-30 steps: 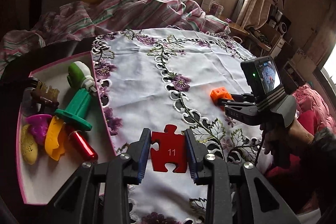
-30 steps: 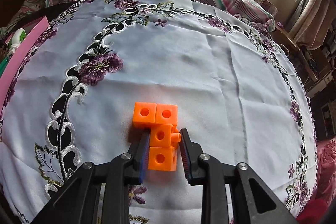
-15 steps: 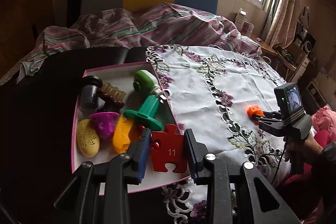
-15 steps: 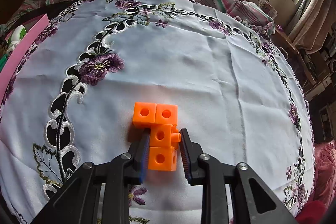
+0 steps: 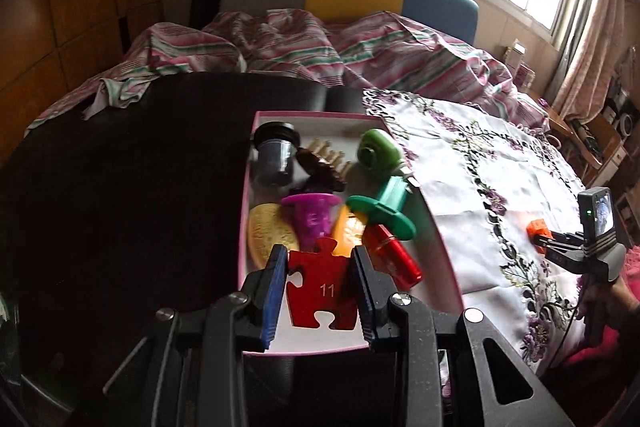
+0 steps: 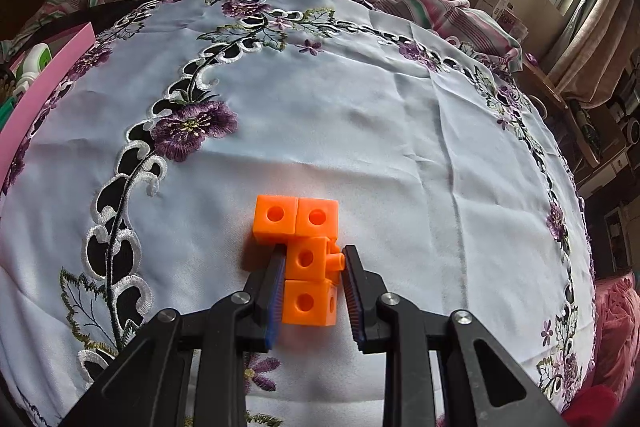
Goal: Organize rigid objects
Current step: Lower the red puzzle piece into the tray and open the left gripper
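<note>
The left claw has swung over the pink tray, clamping the red puzzle piece; the right claw grips the orange blocks.

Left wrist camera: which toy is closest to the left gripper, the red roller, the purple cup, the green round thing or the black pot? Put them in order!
From the left gripper, which is holding the red puzzle piece:
1. Red roller, just right of the gripper tips.
2. Purple cup, just beyond, mid-box; nearly tied with the roller.
3. Green round thing, far right corner.
4. Black pot, far left corner; about as far as the green one.
</note>
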